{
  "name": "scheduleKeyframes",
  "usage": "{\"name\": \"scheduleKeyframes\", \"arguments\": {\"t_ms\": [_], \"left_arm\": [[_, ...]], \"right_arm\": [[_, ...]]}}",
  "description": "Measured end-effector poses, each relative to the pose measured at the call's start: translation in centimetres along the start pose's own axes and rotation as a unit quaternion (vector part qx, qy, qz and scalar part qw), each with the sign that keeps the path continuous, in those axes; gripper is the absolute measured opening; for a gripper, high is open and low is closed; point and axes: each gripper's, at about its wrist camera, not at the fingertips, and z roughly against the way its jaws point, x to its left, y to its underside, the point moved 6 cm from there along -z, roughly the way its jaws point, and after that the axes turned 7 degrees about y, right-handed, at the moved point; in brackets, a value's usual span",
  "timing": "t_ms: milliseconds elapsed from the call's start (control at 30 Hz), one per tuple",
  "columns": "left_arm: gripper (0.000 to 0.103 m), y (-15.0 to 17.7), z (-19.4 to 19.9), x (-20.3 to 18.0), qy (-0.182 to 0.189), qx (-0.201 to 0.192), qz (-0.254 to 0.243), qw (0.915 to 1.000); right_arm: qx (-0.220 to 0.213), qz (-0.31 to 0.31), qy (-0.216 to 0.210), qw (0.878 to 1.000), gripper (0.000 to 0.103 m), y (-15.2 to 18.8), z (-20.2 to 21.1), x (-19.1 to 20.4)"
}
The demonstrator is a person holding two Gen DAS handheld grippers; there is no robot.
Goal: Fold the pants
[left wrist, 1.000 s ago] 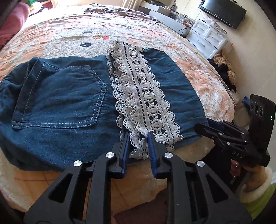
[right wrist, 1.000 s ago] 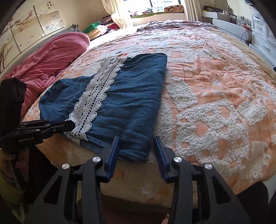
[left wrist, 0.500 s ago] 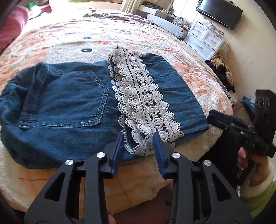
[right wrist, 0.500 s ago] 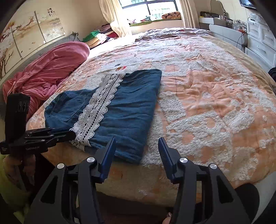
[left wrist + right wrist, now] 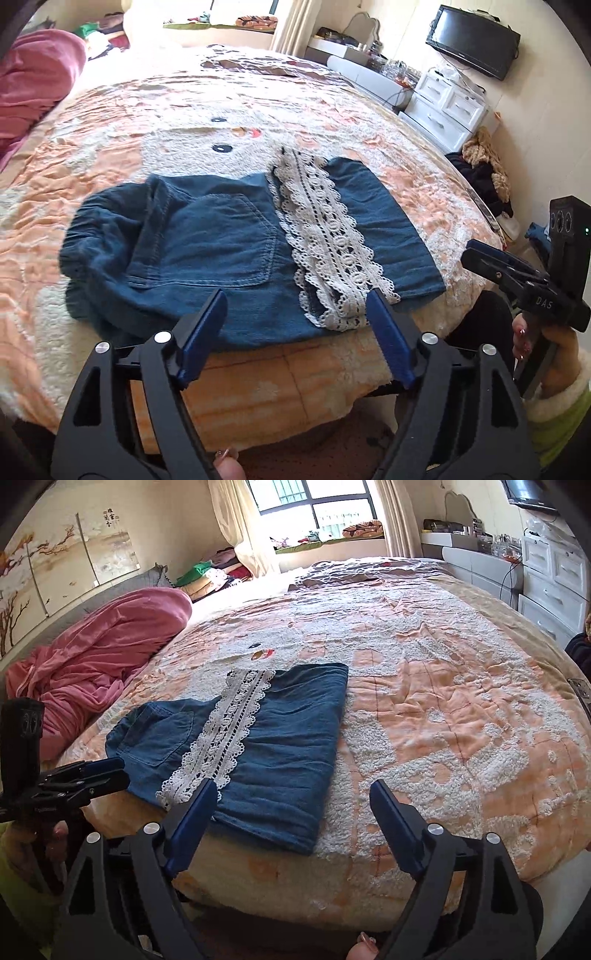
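Note:
The blue denim pants (image 5: 207, 243) lie folded flat near the bed's front edge, with a white lace hem band (image 5: 325, 243) across them and a back pocket facing up. In the right wrist view the pants (image 5: 288, 738) show with the lace (image 5: 225, 734) on their left part. My left gripper (image 5: 297, 314) is open and empty, just in front of the pants' near edge. My right gripper (image 5: 291, 805) is open and empty, in front of the pants' right corner. The right gripper also shows in the left wrist view (image 5: 517, 273), and the left gripper in the right wrist view (image 5: 88, 771).
The pants rest on an orange and white quilted bedspread (image 5: 443, 701). A pink blanket (image 5: 103, 653) is heaped at the left. White drawers (image 5: 447, 107) and a pile of clothes (image 5: 484, 166) stand beside the bed on the right.
Both grippers opened wider and pulled back from the pants toward the bed's front edge. The left gripper let go of the lace hem. The pants stayed flat.

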Motion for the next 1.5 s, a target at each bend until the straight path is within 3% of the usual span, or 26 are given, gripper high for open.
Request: {"name": "scheduleKeyframes", "arguments": {"t_ms": [167, 267, 600, 1000, 1500], "left_arm": [[0.09, -0.3, 1.7, 1.1, -0.017, -0.017, 0.01, 0.9997], [0.093, -0.2, 2.6, 2.2, -0.023, -0.025, 0.023, 0.9992], [0.093, 0.5, 4.6, 6.7, -0.053, -0.036, 0.066, 0.9957], [0.093, 1.7, 4.7, 9.9, -0.079, -0.027, 0.093, 0.9922], [0.093, 2.3, 3.6, 11.6, -0.079, -0.012, 0.114, 0.9903]], "right_arm": [[-0.007, 0.018, 0.003, 1.0, 0.092, -0.9, 0.0, 1.4], [-0.009, 0.029, 0.004, 1.0, 0.093, -1.7, -0.2, 2.4], [-0.02, 0.058, -0.003, 0.998, 0.096, -4.4, -1.4, 5.3], [-0.003, 0.116, -0.03, 0.993, 0.096, -6.2, -4.8, 10.7], [0.04, 0.198, -0.092, 0.975, 0.096, -7.7, -9.7, 18.3]]}}
